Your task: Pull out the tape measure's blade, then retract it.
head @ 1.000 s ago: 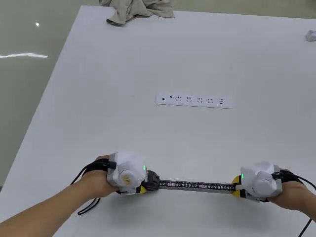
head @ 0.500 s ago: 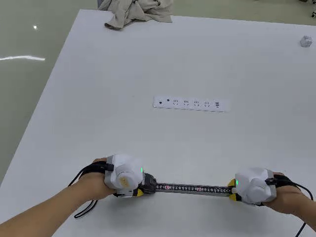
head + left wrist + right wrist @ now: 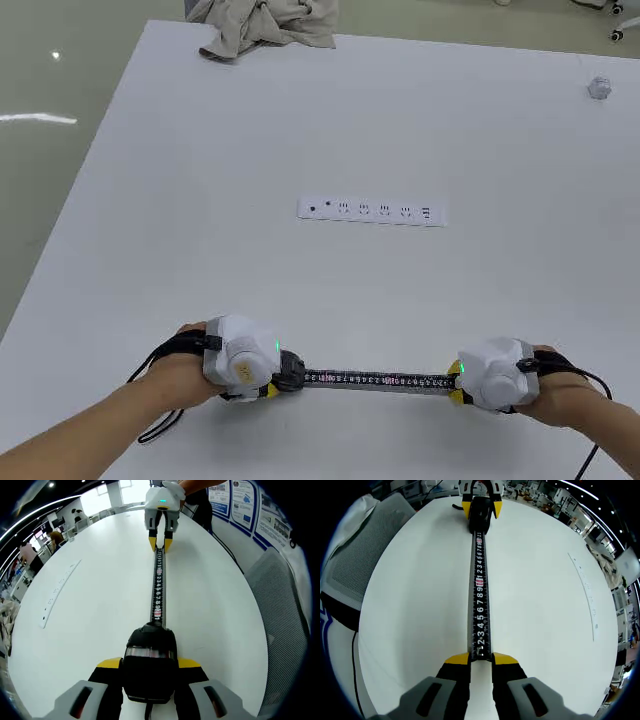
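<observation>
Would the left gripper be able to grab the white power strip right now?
Probably not yet: the left gripper is shut on the tape measure, so its jaws are full. The table between it and the power strip looks bare.

A white tabletop (image 3: 200,180) stood on a glossy grey-green floor (image 3: 50,200), which caught a streak of reflected light (image 3: 35,118). A crumpled grey cloth (image 3: 262,22) lay at the far edge. A white power strip (image 3: 370,210) lay mid-table, and a small crumpled scrap (image 3: 598,87) sat near the far right corner. A grey mesh chair (image 3: 280,620) stood just beside the tabletop. Blue-and-white posters (image 3: 245,497) hung on the wall behind it. A bright lamp (image 3: 51,485) shone from the ceiling, and cluttered desks (image 3: 530,490) filled the far room.
</observation>
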Demonstrator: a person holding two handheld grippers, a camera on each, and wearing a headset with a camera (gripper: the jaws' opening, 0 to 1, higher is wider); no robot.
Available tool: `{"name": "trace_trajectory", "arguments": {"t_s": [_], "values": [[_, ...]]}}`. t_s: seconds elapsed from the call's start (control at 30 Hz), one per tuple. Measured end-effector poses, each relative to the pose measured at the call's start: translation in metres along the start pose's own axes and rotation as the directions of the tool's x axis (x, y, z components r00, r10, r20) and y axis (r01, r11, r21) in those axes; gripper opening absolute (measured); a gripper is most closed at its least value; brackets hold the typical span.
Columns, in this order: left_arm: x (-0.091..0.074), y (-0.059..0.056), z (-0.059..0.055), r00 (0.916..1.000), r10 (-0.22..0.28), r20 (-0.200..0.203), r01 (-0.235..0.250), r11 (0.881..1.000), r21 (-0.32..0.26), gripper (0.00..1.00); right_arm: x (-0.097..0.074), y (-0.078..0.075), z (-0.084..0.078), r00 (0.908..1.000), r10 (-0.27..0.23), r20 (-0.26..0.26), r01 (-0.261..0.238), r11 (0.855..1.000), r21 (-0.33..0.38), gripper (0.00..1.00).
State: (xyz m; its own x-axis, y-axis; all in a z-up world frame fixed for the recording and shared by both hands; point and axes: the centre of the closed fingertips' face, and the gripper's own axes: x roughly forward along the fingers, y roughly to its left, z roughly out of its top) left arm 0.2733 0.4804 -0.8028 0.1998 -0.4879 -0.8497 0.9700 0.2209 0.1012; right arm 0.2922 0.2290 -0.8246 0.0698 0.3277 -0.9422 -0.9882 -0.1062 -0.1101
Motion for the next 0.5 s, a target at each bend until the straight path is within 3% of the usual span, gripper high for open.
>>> {"name": "trace_trajectory", "arguments": {"t_s": [0.5], "values": [[0.0009,-0.0049,-0.0037,0.9994,0.025,0.026,-0.022,0.995,-0.098,0.49,0.0008,-0.0011,-0.0011,0.9996,-0.027,-0.006,0.027,0.999,0.018,0.18]]}}
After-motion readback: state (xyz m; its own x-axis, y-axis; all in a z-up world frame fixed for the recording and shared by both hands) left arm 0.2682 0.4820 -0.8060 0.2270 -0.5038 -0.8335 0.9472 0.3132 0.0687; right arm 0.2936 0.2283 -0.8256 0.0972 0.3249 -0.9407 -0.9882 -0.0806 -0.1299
